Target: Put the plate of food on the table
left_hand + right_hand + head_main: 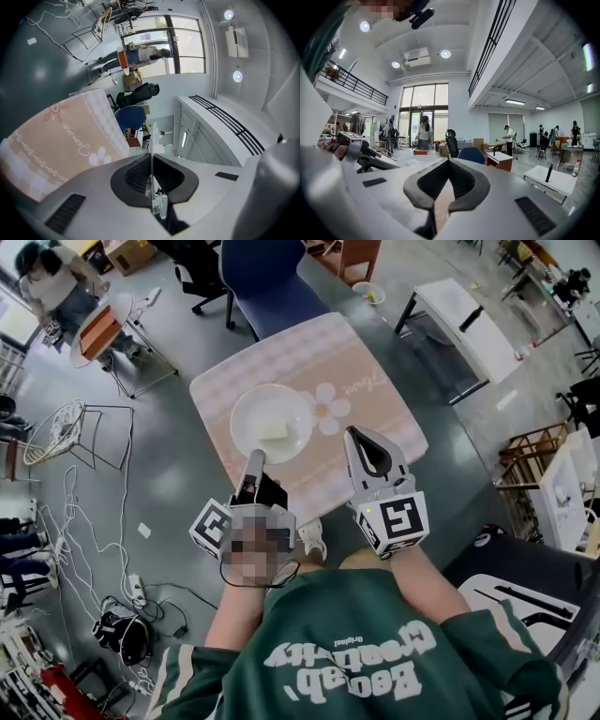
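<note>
Table [375, 399] under plate [242, 413], blue chair [272, 282] beyond

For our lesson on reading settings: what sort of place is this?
Probably a large open workshop or lab: a white desk, a wheeled office chair and loose trailing cables.

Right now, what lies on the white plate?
One pale yellow block of food lies on the plate. The tablecloth shows around it; what is directly beneath is covered.
</note>
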Available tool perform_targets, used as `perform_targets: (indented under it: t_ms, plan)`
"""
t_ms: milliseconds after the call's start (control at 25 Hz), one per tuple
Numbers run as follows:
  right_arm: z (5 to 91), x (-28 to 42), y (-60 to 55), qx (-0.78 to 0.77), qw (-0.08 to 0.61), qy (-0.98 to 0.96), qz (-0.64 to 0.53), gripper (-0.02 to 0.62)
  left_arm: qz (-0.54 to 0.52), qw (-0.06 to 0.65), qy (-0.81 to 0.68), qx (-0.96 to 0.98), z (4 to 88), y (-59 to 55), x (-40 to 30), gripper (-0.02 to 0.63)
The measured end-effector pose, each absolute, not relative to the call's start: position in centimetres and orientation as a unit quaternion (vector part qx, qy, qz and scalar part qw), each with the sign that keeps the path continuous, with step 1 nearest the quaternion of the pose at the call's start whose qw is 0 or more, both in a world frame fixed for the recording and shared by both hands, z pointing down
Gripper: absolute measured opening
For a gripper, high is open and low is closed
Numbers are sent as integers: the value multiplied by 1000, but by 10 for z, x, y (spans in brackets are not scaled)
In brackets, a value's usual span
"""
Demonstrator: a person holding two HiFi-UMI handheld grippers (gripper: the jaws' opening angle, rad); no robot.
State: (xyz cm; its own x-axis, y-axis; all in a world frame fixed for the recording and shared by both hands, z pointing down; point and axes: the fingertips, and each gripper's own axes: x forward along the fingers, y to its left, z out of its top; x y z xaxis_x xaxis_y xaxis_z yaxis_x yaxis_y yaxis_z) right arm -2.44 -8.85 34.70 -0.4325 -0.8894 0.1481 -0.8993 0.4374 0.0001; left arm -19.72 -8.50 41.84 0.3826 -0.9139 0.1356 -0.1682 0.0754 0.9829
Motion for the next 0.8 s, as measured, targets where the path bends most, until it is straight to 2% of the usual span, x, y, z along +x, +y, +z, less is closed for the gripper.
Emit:
perform_targets:
  t_ms: [800]
  plan:
    - [361, -23, -149, 524, 72, -848, 38, 14, -323, 577, -439, 608, 431, -146, -186, 21]
